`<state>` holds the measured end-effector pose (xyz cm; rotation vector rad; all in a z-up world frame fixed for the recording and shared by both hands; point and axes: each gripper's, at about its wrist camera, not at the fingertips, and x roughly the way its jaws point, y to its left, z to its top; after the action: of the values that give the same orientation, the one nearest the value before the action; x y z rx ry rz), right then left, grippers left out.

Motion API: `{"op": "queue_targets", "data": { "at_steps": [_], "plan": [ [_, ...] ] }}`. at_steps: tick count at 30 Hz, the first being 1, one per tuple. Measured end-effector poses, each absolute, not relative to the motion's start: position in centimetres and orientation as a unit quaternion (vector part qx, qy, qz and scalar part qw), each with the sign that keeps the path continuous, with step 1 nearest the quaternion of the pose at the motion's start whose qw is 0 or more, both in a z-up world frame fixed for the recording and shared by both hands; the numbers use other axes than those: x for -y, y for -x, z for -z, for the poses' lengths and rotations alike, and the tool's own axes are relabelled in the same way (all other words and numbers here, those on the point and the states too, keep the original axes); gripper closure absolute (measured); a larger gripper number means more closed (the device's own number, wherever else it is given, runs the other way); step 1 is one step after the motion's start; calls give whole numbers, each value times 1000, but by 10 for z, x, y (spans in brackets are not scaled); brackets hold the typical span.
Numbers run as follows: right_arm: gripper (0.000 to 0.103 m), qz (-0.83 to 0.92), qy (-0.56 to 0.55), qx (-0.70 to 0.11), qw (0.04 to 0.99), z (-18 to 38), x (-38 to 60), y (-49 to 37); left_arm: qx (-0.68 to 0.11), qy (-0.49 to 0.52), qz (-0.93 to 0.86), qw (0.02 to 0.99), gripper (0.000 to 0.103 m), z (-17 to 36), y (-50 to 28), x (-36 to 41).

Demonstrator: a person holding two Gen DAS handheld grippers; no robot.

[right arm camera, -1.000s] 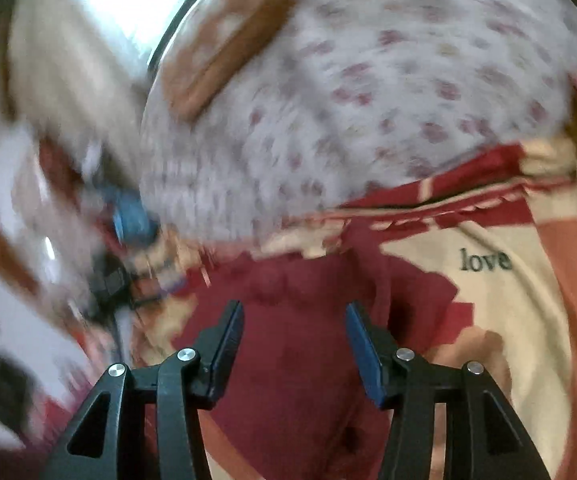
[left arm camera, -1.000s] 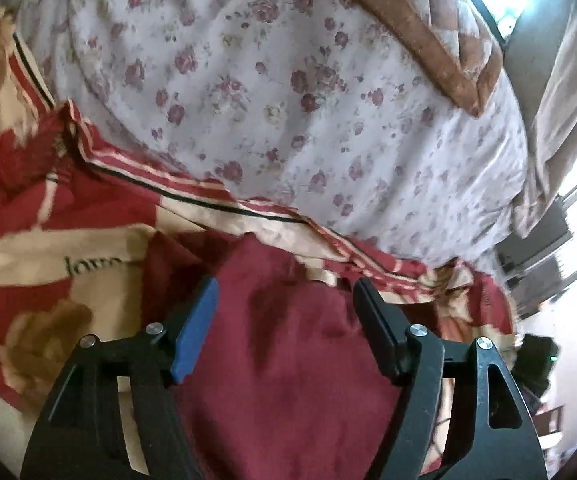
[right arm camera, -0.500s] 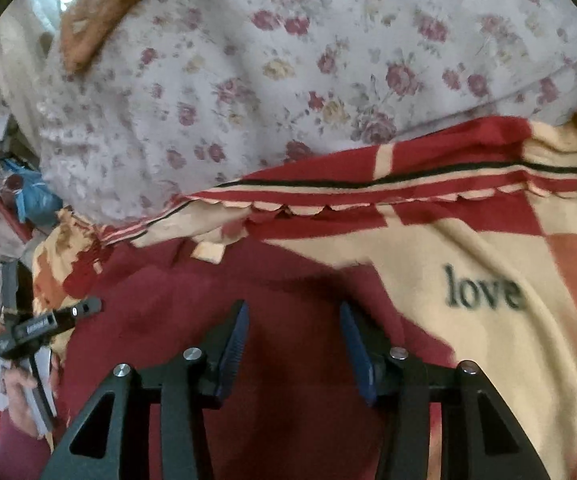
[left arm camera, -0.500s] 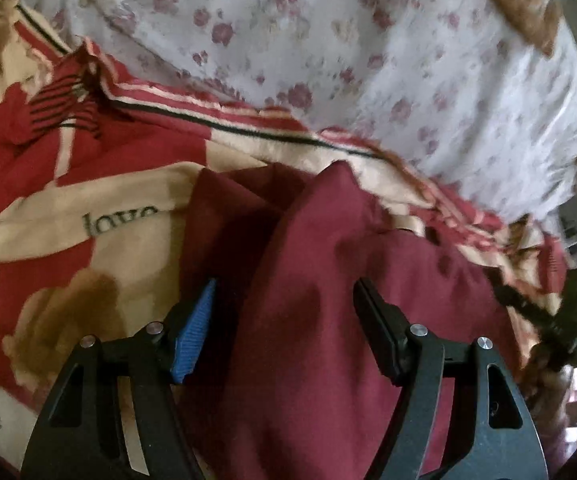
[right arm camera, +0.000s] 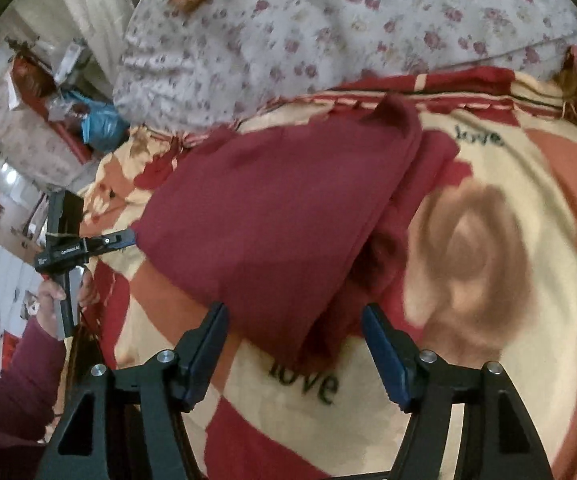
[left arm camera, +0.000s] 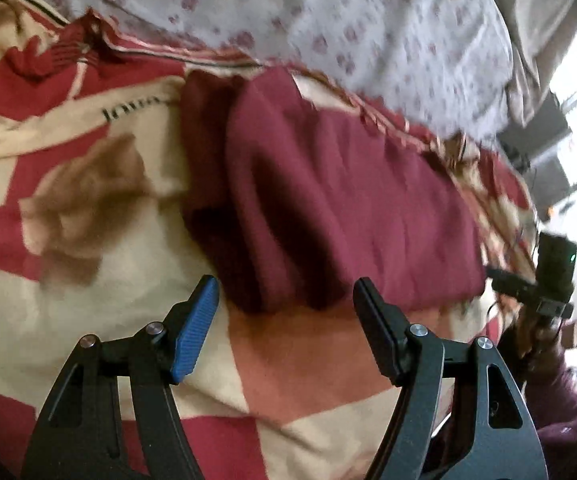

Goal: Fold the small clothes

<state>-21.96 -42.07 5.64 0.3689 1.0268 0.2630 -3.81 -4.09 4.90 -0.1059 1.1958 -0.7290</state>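
The left gripper [left arm camera: 284,304] hangs spread and empty just short of the folded maroon garment [left arm camera: 328,200] lying on the patterned blanket [left arm camera: 88,240] over the bed, while the right gripper [right arm camera: 294,330], likewise released, hovers at its near edge.

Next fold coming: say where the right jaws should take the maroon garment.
Grip the maroon garment at its near folded corner, just ahead of the open right gripper. Come in low from the near side; the layers there bunch up off the blanket, so jaws can likely pinch them together.
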Motion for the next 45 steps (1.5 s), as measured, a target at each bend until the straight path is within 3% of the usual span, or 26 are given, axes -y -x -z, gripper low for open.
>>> {"op": "queue_targets", "data": {
  "at_steps": [2, 3, 4, 5, 6, 7, 9, 12, 17, 23, 25, 27, 28, 33, 34, 36, 38, 40, 45],
  "plan": [
    [52, -125, -172, -482, 850, -49, 413, 221, -550, 41, 340, 762, 37, -44, 41, 44],
    [56, -127, -167, -485, 849, -44, 409, 219, -550, 40, 344, 760, 47, -43, 40, 45],
    [59, -124, -156, -488, 850, -40, 405, 217, -554, 40, 348, 755, 51, -42, 37, 47],
    [68, -121, -142, -488, 853, -37, 400, 214, -555, 38, 349, 754, 58, -43, 35, 48],
    [77, -115, -130, -485, 857, -36, 399, 212, -554, 36, 352, 754, 79, -45, 35, 48],
    [83, -109, -131, -484, 858, -39, 401, 209, -553, 31, 353, 754, 87, -49, 34, 47],
    [97, -112, -140, -480, 859, -49, 409, 209, -548, 8, 345, 762, 94, -57, 34, 41],
    [98, -115, -133, -465, 868, -73, 420, 216, -544, 4, 341, 767, 99, -61, 36, 26],
    [98, -95, -112, -495, 856, -55, 417, 213, -567, 31, 303, 765, 99, -33, 37, 7],
    [98, -108, -138, -492, 853, -59, 421, 219, -540, 73, 335, 769, 97, -58, 44, 0],
    [98, -108, -133, -491, 854, -61, 419, 218, -530, 57, 353, 769, 81, -68, 48, 9],
    [92, -103, -140, -485, 857, -60, 418, 219, -526, 59, 363, 767, 50, -71, 49, 15],
    [90, -102, -145, -485, 857, -59, 417, 219, -522, 64, 368, 767, 49, -72, 49, 19],
    [89, -106, -147, -481, 858, -57, 411, 223, -536, 25, 358, 764, 51, -54, 42, 45],
    [89, -109, -163, -477, 857, -55, 413, 222, -544, 27, 360, 757, 57, -48, 38, 47],
    [89, -113, -189, -475, 852, -50, 416, 221, -550, 30, 360, 753, 81, -39, 34, 48],
    [89, -115, -202, -479, 846, -42, 416, 218, -548, 31, 351, 759, 96, -39, 31, 46],
    [97, -113, -179, -487, 847, -43, 412, 217, -551, 40, 354, 755, 96, -44, 32, 39],
    [97, -127, -167, -466, 860, -79, 423, 222, -518, 21, 350, 780, 96, -67, 39, 17]
  ]
}}
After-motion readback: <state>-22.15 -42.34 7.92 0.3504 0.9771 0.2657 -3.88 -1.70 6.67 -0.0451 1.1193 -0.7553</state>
